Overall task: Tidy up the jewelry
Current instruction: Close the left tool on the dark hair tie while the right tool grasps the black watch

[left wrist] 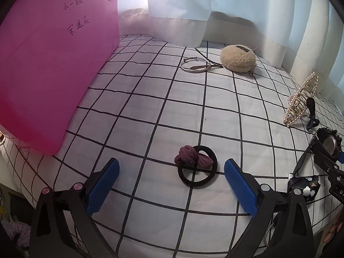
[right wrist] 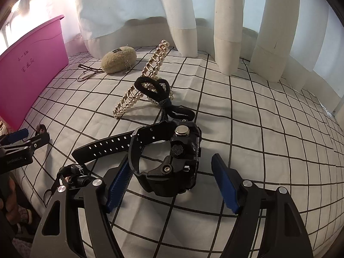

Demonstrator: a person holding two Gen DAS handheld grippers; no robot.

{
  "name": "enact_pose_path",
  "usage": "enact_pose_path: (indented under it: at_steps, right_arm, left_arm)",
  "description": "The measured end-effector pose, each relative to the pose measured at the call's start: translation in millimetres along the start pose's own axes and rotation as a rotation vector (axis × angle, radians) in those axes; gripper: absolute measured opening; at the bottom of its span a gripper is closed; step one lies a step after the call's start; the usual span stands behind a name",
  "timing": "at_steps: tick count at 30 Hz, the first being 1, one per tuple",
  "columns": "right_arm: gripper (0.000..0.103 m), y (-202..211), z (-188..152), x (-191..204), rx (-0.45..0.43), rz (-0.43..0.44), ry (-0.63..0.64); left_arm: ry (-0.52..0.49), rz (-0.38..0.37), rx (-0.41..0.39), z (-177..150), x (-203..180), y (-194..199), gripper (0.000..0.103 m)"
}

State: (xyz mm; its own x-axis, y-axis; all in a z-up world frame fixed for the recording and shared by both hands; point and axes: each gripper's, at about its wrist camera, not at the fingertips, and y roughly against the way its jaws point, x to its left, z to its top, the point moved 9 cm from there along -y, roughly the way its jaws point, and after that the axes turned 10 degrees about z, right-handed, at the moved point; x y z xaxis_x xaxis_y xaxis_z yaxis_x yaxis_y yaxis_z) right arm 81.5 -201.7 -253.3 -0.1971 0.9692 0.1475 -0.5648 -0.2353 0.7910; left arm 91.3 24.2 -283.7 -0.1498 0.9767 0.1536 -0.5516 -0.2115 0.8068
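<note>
- Left wrist view, far left: a pink bin [left wrist: 58, 68] with handwritten characters on its wall stands on the checked cloth [left wrist: 150, 111], well apart from the jewelry.
- Next, the left gripper [left wrist: 172, 185] hangs with its blue pads spread wide and nothing pressed between them; a black hair tie with a mauve knot [left wrist: 196, 164] lies on the cloth just ahead of the gap, touching neither pad.
- Farther back, a silver bangle [left wrist: 195, 65] lies flat beside a fuzzy cream pouch [left wrist: 238, 58] near the curtain [left wrist: 236, 4].
- At the right edge, a pearl hair clip [left wrist: 302, 100] leans upright, with a black watch [left wrist: 329, 148] below it.
- Right wrist view, left side: the same pink bin [right wrist: 32, 68], then the pouch [right wrist: 119, 59], then the pearl clip [right wrist: 148, 73] with a black looped hair tie [right wrist: 150, 88] draped over it.
- Centre: the watch [right wrist: 172, 161] lies on its side, strap running out to the left.
- The right gripper [right wrist: 172, 185] is released, jaws wide; the watch body sits between the pads, its band just beside the left pad, and the right pad stands clear of it.
</note>
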Motion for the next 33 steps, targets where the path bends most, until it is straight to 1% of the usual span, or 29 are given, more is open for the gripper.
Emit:
enact_pose_path:
  at_steps: [4, 12, 14, 15, 18, 19, 20, 22, 23, 24, 27, 30, 33]
  right_arm:
    - [0.071, -7.0, -0.7, -2.5, 0.013, -0.004, 0.001]
    - [0.071, -8.7, 4.0, -2.6, -0.008, -0.018, 0.048]
    - [0.071, -7.9, 4.3, -1.9, -0.014, -0.020, 0.058]
    - [0.070, -8.1, 4.7, -1.7, -0.016, -0.023, 0.064]
    - [0.069, -7.5, 5.9, 0.3, -0.023, -0.025, 0.077]
    - [0.064, -7.6, 6.3, 2.2, -0.023, -0.017, 0.084]
    - [0.062, -7.0, 6.2, 2.8, -0.023, -0.024, 0.091]
    - [0.062, -6.0, 6.1, 3.4, -0.030, -0.026, 0.098]
    - [0.062, -5.6, 5.9, 3.2, -0.034, -0.021, 0.094]
    - [0.062, -4.9, 5.9, 2.8, -0.038, -0.016, 0.089]
    - [0.061, -1.9, 4.6, 1.8, -0.049, -0.003, 0.075]
    - [0.061, 1.5, 3.4, 1.6, -0.058, 0.007, 0.066]
    - [0.061, 6.4, 3.6, -0.9, -0.074, 0.033, 0.035]
  left_arm:
    - [0.014, 0.007, -0.016, 0.7, -2.6, -0.6, 0.097]
    - [0.019, 0.007, -0.040, 0.4, -12.6, 2.7, 0.096]
    - [0.014, 0.004, -0.049, 0.8, -11.9, 4.5, 0.088]
    - [0.011, 0.003, -0.052, 1.1, -11.8, 5.8, 0.082]
    - [-0.002, -0.011, -0.052, 1.3, -13.6, 7.8, 0.075]
    - [-0.005, -0.013, -0.052, 2.2, -14.0, 8.1, 0.069]
    - [-0.005, -0.016, -0.054, 2.9, -14.0, 8.7, 0.065]
    - [-0.008, -0.022, -0.059, 4.2, -13.9, 9.9, 0.043]
    - [-0.009, -0.025, -0.062, 4.6, -13.7, 10.5, 0.036]
    - [-0.009, -0.024, -0.063, 4.8, -12.7, 10.7, 0.025]
    - [-0.013, -0.021, -0.065, 4.3, -11.5, 10.5, 0.023]
    - [-0.008, -0.025, -0.065, 2.0, -9.8, 12.9, 0.022]
    - [0.001, -0.030, -0.081, 1.7, -7.9, 19.7, 0.022]
